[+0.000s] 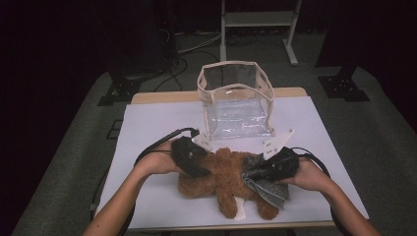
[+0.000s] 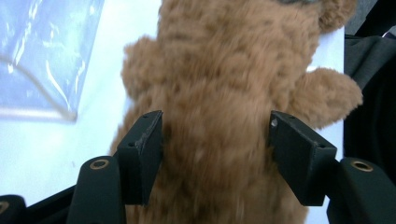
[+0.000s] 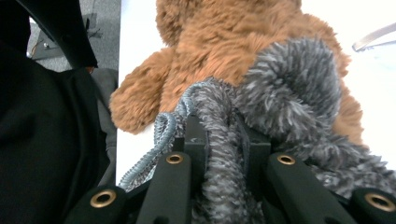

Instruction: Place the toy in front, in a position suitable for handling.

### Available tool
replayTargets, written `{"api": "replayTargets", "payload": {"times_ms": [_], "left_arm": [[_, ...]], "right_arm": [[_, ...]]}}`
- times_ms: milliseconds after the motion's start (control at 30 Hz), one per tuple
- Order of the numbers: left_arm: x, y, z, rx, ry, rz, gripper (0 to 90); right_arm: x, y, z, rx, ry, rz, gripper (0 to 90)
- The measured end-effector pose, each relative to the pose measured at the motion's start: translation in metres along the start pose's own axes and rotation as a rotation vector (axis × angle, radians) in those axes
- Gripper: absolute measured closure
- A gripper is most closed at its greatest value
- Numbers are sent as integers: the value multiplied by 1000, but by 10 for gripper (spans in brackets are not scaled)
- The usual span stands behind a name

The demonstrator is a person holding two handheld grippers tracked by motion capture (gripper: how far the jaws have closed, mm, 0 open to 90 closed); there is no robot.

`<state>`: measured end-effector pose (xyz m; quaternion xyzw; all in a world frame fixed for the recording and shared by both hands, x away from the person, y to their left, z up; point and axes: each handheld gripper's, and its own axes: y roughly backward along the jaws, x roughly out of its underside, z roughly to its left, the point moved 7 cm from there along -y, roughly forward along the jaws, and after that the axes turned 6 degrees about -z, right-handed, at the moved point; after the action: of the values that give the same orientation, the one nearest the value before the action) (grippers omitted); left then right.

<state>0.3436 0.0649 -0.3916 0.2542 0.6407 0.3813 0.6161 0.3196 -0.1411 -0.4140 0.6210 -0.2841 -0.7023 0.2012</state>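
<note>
The right gripper (image 3: 219, 140) sits closest to its camera, its jaws clamped on a fold of the fuzzy grey cloth (image 3: 289, 88), which is bunched against the brown teddy bear (image 3: 224, 42) at its head end. In the high view the bear (image 1: 223, 179) lies flat near the front edge of the white table (image 1: 147, 123), the cloth (image 1: 268, 189) draped at its right. The left gripper (image 2: 215, 140) straddles the bear's body with its jaws apart; whether the pads touch the fur is unclear, but they do not squeeze it. Beyond the bear stands a clear bag (image 1: 236, 98), upright and open at the top. The step in hand looks like dressing the bear in the grey cloth. The next move probably calls for the left gripper to close on the bear and steady it while the right pulls the cloth over.
</note>
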Motion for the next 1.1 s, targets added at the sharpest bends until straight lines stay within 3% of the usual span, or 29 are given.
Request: {"api": "replayTargets", "payload": {"times_ms": [133, 267, 367, 467, 600, 733, 900, 1000, 1033, 1100], "left_arm": [[6, -10, -6, 10, -7, 7, 375], [9, -17, -12, 7, -24, 10, 379], [8, -17, -18, 5, -49, 20, 386], [10, -18, -24, -12, -79, 38, 390], [10, -18, -28, -15, -85, -1, 402], [8, -20, -31, -10, -83, -13, 414], [7, -20, -31, -14, -91, 1, 410], [9, -20, -31, -11, -87, -3, 405], [10, -20, -30, -8, -81, -10, 405], [10, -20, -28, -13, -75, -20, 408]], "right_arm": [[-4, 3, 5, 10, 22, 19, 765], [-32, 5, 12, 32, 98, 10, 765], [-51, -6, 14, 35, 144, 6, 765], [-56, -22, 13, 33, 171, 37, 763], [-44, -12, 13, 30, 130, 9, 762], [-16, 11, 14, 50, 86, 1, 762], [17, 34, 17, 83, 24, 11, 761], [35, 45, 13, 131, 2, 53, 760], [38, 48, 11, 146, 0, 59, 759], [36, 53, 9, 146, -10, 17, 755]]}}
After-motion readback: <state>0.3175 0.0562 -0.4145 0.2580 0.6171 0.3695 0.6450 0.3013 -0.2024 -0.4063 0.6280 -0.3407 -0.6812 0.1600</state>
